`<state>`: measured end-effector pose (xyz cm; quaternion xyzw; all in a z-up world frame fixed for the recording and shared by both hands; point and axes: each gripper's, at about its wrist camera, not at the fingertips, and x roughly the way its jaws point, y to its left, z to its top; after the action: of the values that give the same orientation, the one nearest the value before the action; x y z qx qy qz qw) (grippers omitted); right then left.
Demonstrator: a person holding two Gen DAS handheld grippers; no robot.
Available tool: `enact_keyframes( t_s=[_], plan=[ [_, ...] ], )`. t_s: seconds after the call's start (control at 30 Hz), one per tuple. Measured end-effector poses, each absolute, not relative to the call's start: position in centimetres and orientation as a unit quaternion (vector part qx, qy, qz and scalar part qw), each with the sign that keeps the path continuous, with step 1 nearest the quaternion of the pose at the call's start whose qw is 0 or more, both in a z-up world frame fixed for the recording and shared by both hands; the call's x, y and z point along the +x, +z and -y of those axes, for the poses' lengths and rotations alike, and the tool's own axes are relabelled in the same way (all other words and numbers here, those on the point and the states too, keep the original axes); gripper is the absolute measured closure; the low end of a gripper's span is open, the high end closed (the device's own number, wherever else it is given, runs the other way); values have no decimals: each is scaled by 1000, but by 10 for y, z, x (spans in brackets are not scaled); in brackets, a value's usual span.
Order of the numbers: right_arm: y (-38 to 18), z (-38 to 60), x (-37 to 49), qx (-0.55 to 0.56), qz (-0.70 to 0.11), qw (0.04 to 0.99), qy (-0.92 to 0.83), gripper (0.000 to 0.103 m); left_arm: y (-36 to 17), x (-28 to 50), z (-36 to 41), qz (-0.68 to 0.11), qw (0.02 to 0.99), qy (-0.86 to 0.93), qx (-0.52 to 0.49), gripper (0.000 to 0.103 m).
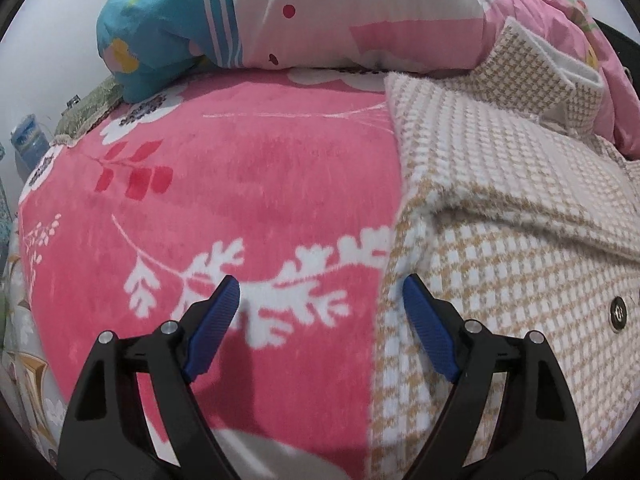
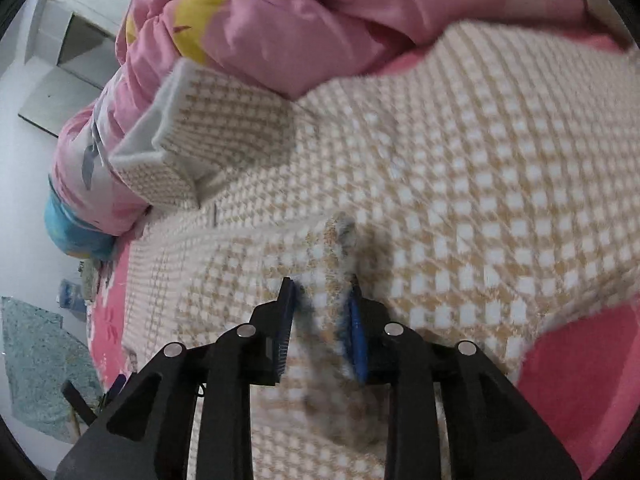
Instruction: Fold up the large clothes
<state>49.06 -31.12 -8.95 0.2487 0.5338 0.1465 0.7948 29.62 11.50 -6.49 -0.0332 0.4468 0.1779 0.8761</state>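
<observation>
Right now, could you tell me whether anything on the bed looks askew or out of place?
The checked coat lies rumpled rather than flat: its collar is propped against the pink quilt, and a fold sits between the right gripper's fingers. Nothing looks torn or spilled.

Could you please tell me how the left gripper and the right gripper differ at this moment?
The left gripper stands wide open with nothing between its blue pads, while the right gripper is nearly closed on a fold of the beige-and-white checked woolly coat. The left gripper hangs mostly over the pink floral fleece blanket at the coat's edge; the right gripper sits over the coat itself. Both have black frames and ribbed blue pads.
</observation>
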Motion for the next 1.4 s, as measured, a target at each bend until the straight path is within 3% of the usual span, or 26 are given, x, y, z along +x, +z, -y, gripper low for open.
enact_keyframes(
  t_s=[0.03,0.07,0.1,0.3,0.4,0.43,0.57,0.73,0.9,1.03,1.1,1.27,1.4],
  plan=[
    [-89,311,489,238,-533,798,149,79,-64,298,-116,-445,876,180,-33,23],
    [-87,309,489,225,-532,802,152,91,-64,301,-117,-443,877,184,-31,23],
    [-83,304,490,212,-530,807,154,92,-63,302,-118,-442,877,186,-31,23],
    [-20,283,507,150,-464,858,163,94,-64,303,-119,-441,876,190,-39,23],
    [-22,279,525,132,-464,864,148,93,-65,303,-118,-443,875,190,-39,23],
    [-27,281,529,126,-472,862,138,93,-65,303,-118,-443,875,190,-41,23],
    [-80,303,548,127,-550,822,78,74,-68,303,-120,-445,874,188,-46,23],
    [-35,327,517,150,-479,860,87,64,-71,301,-124,-445,875,181,-58,22],
    [-15,267,497,62,-458,873,158,64,-71,297,-129,-441,876,176,-81,22],
    [-75,224,487,-27,-521,840,147,64,-60,282,-135,-428,882,170,-100,23],
    [-88,224,477,-57,-510,847,139,64,-46,269,-138,-413,889,169,-102,23],
    [-50,220,474,-41,-516,844,139,64,5,252,-146,-365,912,155,-108,23],
    [-27,198,484,-27,-479,861,169,64,28,290,-129,-367,915,105,-134,23]
  ],
)
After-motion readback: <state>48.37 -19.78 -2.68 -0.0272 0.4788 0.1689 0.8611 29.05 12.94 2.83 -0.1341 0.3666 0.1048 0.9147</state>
